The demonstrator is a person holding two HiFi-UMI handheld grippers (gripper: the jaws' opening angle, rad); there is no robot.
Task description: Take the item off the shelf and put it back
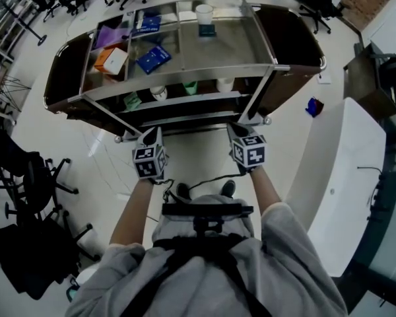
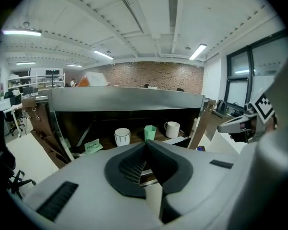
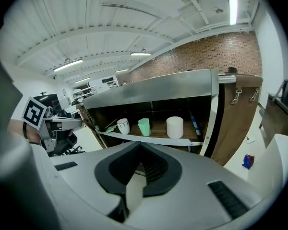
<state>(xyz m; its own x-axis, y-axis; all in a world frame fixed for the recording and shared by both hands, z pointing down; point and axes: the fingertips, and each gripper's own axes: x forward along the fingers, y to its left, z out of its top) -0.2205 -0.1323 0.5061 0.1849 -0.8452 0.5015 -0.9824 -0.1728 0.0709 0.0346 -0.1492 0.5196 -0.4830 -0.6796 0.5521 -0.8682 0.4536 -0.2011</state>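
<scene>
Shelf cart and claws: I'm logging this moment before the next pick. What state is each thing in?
Left claw: shut, empty.
Right claw: shut, empty.
Green cup: upright.
White mug: upright, beside the green cup.
White cup: upright.
Blue box: lying flat.

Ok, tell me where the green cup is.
In the left gripper view, the green cup stands on the lower shelf, between the white cup and the white mug.
</scene>
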